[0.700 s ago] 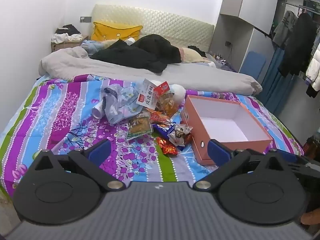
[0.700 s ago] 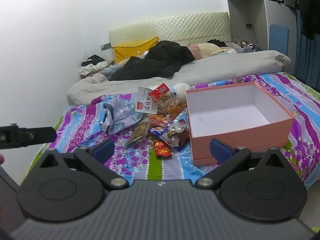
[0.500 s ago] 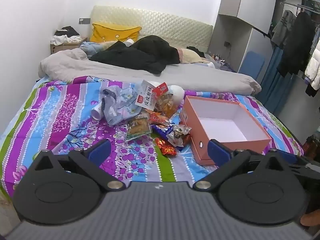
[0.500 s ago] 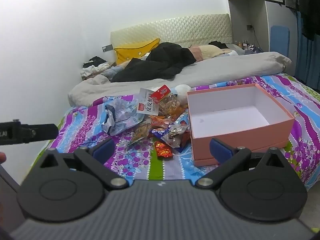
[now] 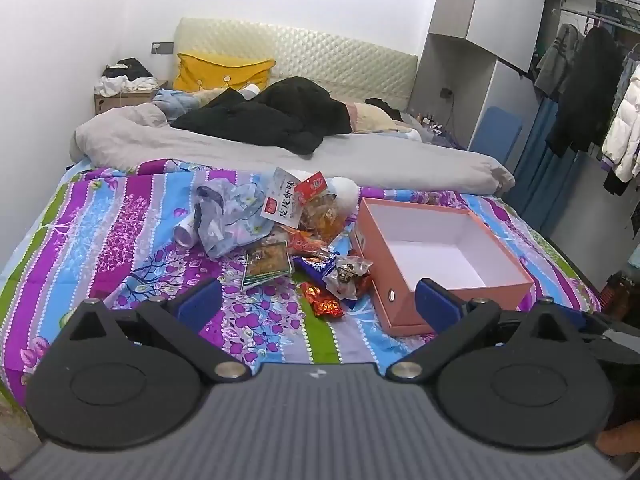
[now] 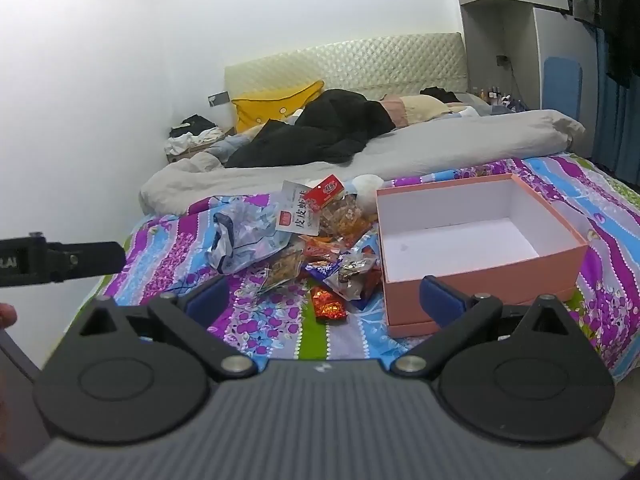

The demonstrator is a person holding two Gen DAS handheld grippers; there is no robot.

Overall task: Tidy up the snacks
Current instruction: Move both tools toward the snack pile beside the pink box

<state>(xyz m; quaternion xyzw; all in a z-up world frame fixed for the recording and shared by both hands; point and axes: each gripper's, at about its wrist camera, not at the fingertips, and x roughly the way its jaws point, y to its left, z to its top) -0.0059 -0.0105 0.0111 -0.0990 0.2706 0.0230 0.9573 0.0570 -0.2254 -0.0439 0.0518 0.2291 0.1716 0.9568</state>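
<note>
snacks (image 5: 304,240) lie heaped on the bed (image 5: 100,240) just left of the empty pink box (image 5: 400,304), light, crinkly, slippery packets best pinched by a flat edge, with left claw (image 5: 318,300) and right claw (image 6: 324,294) both wide, holding nothing.

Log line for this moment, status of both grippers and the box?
left gripper: jaws open, holding nothing | right gripper: jaws open, holding nothing | pink box: empty | snack pile: on bedspread, beside box
</note>
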